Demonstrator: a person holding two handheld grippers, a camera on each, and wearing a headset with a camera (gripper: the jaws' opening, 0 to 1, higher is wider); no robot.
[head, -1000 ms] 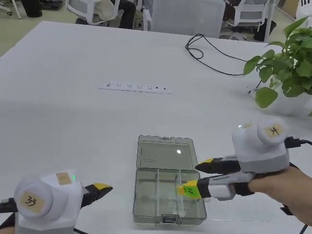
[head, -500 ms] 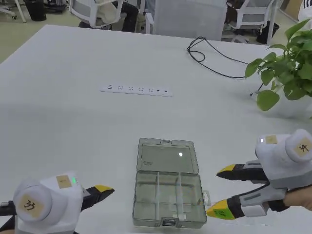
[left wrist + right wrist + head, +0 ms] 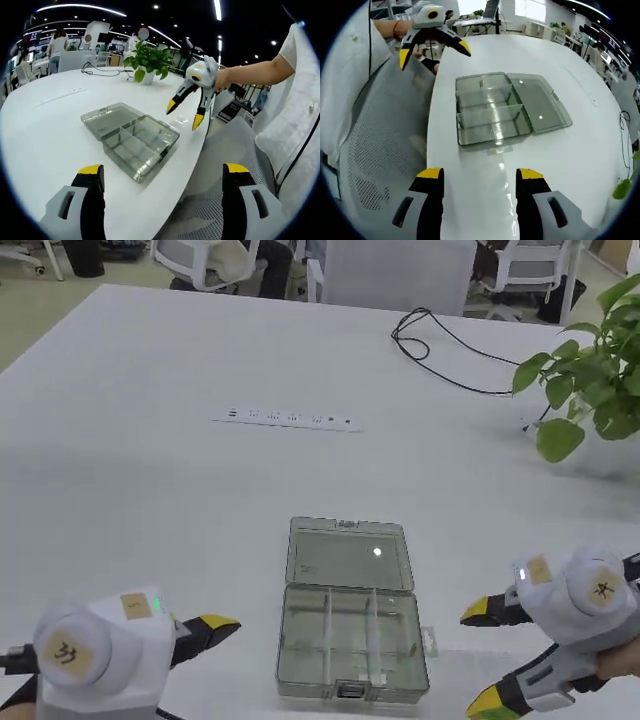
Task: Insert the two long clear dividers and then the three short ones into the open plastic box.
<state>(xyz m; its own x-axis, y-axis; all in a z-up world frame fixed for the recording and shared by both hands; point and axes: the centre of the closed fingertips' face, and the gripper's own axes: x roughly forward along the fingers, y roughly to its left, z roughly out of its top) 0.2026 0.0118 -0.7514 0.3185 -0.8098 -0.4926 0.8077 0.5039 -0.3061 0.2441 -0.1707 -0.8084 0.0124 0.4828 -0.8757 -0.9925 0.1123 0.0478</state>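
Observation:
The clear plastic box lies near the table's front edge with its lid folded open on the far side. Two long clear dividers stand lengthwise inside it; any short cross pieces are too faint to tell. A small clear piece rests on the table against the box's right wall. My right gripper hovers to the right of the box, open and empty. My left gripper waits to the left, also open and empty. The box lies ahead of the right gripper. The box lies ahead of the left gripper.
A white power strip lies mid-table beyond the box. A black cable loops at the far right, and a potted plant stands at the right edge. Office chairs line the far side. The table's front edge is just below both grippers.
My right gripper has drawn back from over the box's right side, moving right and toward me, its jaws wide and empty. The left gripper has stayed put.

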